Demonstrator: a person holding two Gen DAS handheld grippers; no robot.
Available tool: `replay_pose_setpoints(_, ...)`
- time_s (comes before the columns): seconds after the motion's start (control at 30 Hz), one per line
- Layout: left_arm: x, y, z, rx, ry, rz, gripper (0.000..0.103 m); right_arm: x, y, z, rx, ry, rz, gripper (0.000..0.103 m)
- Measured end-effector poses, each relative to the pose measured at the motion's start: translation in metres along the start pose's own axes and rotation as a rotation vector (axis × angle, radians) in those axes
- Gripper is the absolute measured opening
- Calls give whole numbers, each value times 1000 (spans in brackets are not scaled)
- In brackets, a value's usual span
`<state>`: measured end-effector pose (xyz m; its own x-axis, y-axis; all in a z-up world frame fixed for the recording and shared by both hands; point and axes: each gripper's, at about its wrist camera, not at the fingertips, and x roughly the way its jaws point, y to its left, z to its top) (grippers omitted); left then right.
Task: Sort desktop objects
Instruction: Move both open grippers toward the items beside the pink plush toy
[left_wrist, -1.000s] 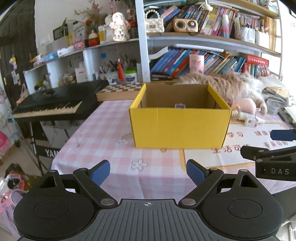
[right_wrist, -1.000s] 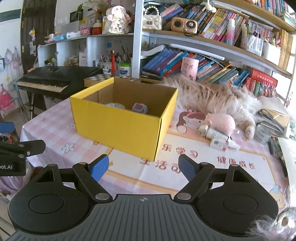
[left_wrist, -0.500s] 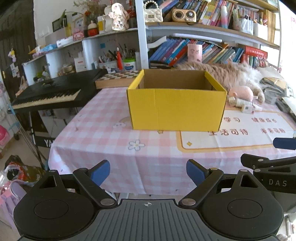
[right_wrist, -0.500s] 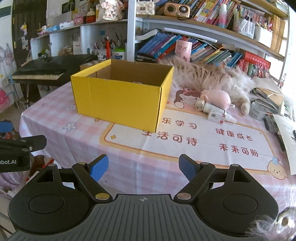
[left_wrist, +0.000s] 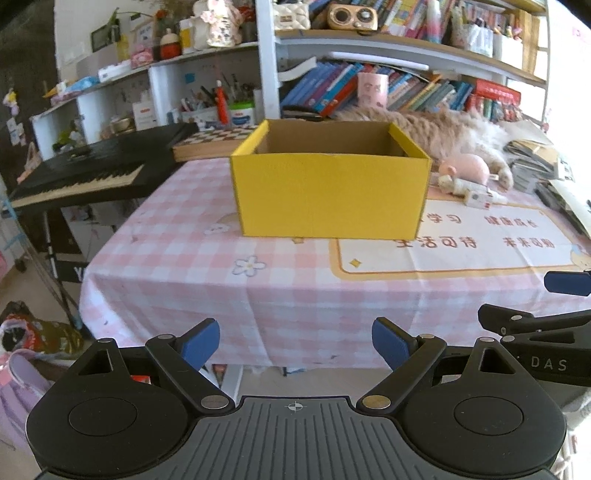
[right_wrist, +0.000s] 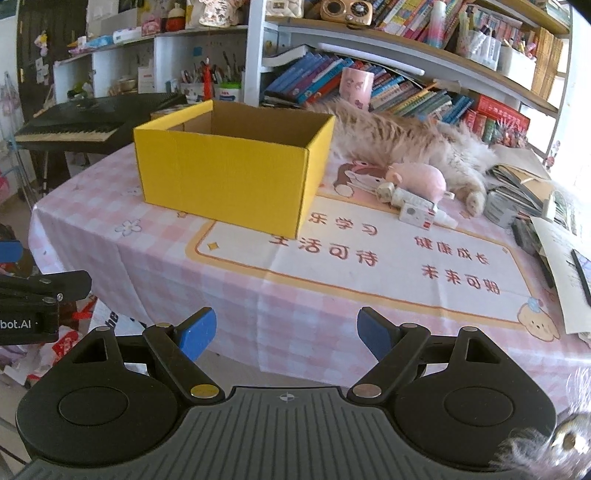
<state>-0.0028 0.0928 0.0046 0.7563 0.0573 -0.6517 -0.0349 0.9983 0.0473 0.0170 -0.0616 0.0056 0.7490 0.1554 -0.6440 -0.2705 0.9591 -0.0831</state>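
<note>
Your left hand-held gripper (left_wrist: 294, 341) and right hand-held gripper (right_wrist: 286, 332) are both wide open and hold nothing. The yellow box (left_wrist: 328, 192) sits on the tabletop (left_wrist: 221, 288), with small things (right_wrist: 413, 206) just beside it.

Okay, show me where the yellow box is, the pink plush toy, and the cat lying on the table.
yellow box (right_wrist: 225, 177): right wrist view, on its front wall.
pink plush toy (right_wrist: 421, 179): right wrist view, on its rounded body.
cat (right_wrist: 406, 138): right wrist view, on the fur of its back.
</note>
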Motion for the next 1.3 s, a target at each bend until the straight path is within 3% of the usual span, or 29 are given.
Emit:
replay_pose_setpoints(0.57, 17, -56, 12, 129, -2, -171, 92, -8, -43, -21, 86, 48, -149, 84)
replay_pose_setpoints(0.93, 34, -91, 29, 151, 11, -156, 92, 9, -72, -15, 83, 54, -135, 84)
replay_pose_setpoints(1.3, 57, -147, 52, 179, 22, -161, 92, 34, -131, 2, 87, 75, -106, 84)
